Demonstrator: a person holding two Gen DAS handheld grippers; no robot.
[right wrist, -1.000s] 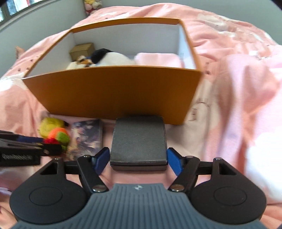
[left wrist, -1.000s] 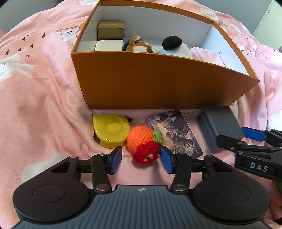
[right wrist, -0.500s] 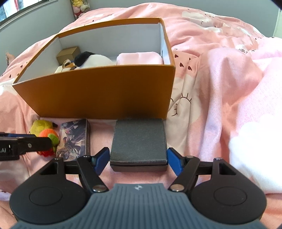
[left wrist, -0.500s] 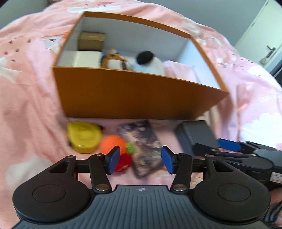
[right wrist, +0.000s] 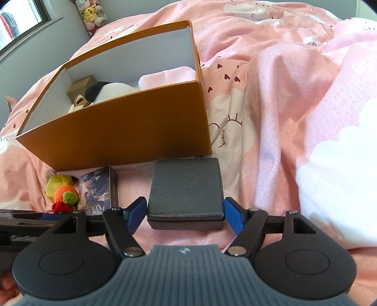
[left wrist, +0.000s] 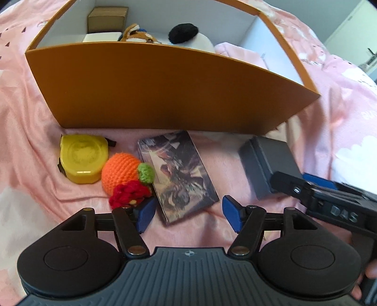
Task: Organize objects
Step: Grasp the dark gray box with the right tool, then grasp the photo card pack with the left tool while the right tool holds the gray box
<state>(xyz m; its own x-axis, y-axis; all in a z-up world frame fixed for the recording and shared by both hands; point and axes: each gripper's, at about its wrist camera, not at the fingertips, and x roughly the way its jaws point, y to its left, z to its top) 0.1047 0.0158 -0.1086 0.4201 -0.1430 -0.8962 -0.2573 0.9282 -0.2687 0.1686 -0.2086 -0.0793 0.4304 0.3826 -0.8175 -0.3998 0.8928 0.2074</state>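
Observation:
An open orange box (left wrist: pixel 165 89) stands on the pink bedspread, also visible in the right wrist view (right wrist: pixel 129 131). In front of it lie a yellow tape measure (left wrist: pixel 82 160), a crocheted orange fruit (left wrist: pixel 120 173), an illustrated card box (left wrist: pixel 179 174) and a dark grey box (left wrist: pixel 266 162). My left gripper (left wrist: pixel 188 215) hangs over the card box's near end. Its jaws are opening, and both pads stand clear of the card box's sides. My right gripper (right wrist: pixel 185 215) is shut on the dark grey box (right wrist: pixel 186 186), a pad against each side.
Inside the orange box sit a brown carton (left wrist: pixel 108 18), a white block (left wrist: pixel 101 37), a striped plush (left wrist: pixel 139 37), a black-and-white plush (left wrist: pixel 188 40) and a pink cloth (left wrist: pixel 238 54). A rumpled pink blanket (right wrist: pixel 306 117) rises to the right.
My left gripper has shifted right from the crocheted fruit to the card box, and its jaws have spread wider. The right gripper has rolled, with the grey box turning along between its pads.

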